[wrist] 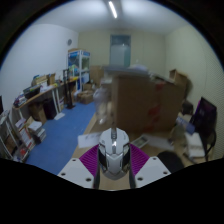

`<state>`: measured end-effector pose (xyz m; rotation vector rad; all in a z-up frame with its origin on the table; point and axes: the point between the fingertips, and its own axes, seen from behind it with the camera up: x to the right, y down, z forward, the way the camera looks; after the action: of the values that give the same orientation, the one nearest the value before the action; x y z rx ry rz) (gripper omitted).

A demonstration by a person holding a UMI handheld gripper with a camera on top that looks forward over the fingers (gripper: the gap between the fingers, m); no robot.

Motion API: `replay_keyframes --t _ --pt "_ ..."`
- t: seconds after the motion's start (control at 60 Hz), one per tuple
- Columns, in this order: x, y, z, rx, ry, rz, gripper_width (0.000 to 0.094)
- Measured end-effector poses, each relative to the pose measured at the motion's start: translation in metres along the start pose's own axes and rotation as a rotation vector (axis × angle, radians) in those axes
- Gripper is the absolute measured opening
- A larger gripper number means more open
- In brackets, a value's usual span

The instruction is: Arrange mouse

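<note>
One mouse [113,150], white and grey, clamped between the purple pads [92,159] of the gripper [113,166], held aloft.

Both fingers press its sides; nothing stands just ahead of them. Beyond: stacked cardboard boxes [143,98] mid-room, cluttered shelves [40,105] on one side, a dark chair [203,118] on the other. Blue floor [62,132] lies open between shelves and boxes.

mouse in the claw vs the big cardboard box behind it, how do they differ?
The mouse is small, white and grey with rounded contours; the cardboard box is large, brown and square-edged. The mouse sits between the claw fingers, purple pads at either side, off any surface; the box stands across the room beyond the blue floor. Both are upright.
</note>
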<state>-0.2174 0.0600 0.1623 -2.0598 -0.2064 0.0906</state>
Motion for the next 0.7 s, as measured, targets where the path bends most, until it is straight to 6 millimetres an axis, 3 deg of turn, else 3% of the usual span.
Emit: replay_keyframes --t 0.067,0.15,0.217,0.283,0.383,0.517,0.55,0.65,0.7 --pt "0.05 -0.037 -0.017 0.076 0.036 0.013 0.0404" --pt "0.121 -0.053 -0.022 0.112 0.072 0.044 0.0401" --pt "0.177 -0.029 -0.009 0.079 0.101 0.052 0.0399" --pt "0.218 0.018 0.017 0.009 0.09 0.06 0.0402" --pt "0.245 0.09 0.046 -0.154 0.052 0.075 0.0399" --pt "0.259 0.163 0.066 -0.268 0.018 0.085 0.0402" --pt "0.258 0.174 0.067 -0.282 0.004 0.095 0.0407" --pt "0.258 0.175 0.068 -0.255 -0.007 0.065 0.0412" --pt "0.257 0.176 0.067 -0.278 -0.017 0.065 0.0462"
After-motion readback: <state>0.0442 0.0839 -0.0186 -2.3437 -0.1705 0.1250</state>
